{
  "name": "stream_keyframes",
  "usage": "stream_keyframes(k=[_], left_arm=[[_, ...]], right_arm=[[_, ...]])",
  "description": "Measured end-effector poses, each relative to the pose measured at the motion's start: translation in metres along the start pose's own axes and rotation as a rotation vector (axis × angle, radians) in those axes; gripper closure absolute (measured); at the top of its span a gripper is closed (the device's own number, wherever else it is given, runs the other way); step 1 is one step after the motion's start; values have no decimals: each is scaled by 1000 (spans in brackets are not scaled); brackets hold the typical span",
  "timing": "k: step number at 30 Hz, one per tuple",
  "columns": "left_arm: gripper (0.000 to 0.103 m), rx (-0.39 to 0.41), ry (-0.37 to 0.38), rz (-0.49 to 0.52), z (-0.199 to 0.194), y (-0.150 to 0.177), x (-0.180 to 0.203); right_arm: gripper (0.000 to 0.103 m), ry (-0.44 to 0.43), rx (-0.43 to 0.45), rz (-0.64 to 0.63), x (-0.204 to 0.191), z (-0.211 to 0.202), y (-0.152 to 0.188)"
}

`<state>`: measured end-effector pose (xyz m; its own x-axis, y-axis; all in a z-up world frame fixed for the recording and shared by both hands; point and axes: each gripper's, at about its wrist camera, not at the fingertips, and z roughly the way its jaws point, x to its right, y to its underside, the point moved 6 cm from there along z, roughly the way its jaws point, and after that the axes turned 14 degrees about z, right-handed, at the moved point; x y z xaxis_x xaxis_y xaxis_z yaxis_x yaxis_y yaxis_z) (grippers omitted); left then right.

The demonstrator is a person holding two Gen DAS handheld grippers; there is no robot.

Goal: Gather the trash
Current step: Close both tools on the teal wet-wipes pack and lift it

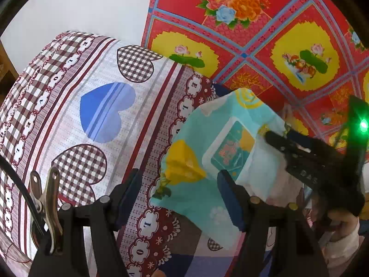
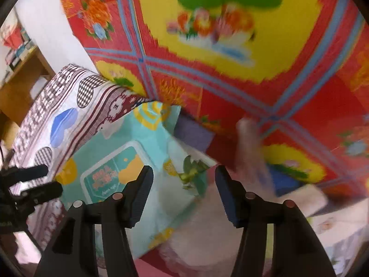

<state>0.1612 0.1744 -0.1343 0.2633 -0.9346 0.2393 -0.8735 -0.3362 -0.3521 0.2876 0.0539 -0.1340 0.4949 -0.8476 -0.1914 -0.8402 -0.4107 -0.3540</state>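
wipes pack (image 1: pixel 221 152) lies on heart-print bedding (image 1: pixel 92 106).

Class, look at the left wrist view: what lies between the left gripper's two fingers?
In the left wrist view, the left gripper stands open. Between its fingers lie the heart-print pillow's patterned border and the near edge of the teal wipes pack.

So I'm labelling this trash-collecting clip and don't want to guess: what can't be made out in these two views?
- Right wrist view: pale object beyond the right hand-held gripper, motion-blurred, unidentifiable.
- Wipes pack: label print too small to read; its near edge is hidden behind the left hand-held gripper.
- Left wrist view: the person's hand is cut off by the frame edge.
- No trash bin shows in either view.
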Motion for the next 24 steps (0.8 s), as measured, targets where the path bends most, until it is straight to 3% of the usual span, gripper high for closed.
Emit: stream_keyframes(k=[5, 13, 15, 17, 24], left_arm=[[28, -12, 4, -14, -4, 5, -9], [26, 14, -59, -66, -26, 16, -53], [24, 16, -56, -80, -33, 22, -62], [12, 4, -69, -88, -38, 29, -67], [11, -44, -32, -123, -35, 51, -64]], right_arm=[[46, -43, -38, -2, -21, 2, 23], [46, -100, -77, -87, -57, -13, 69], [46, -81, -29, -88, -57, -22, 69], [45, -68, 7, -81, -56, -29, 65], [38, -80, 53, -51, -54, -31, 40]])
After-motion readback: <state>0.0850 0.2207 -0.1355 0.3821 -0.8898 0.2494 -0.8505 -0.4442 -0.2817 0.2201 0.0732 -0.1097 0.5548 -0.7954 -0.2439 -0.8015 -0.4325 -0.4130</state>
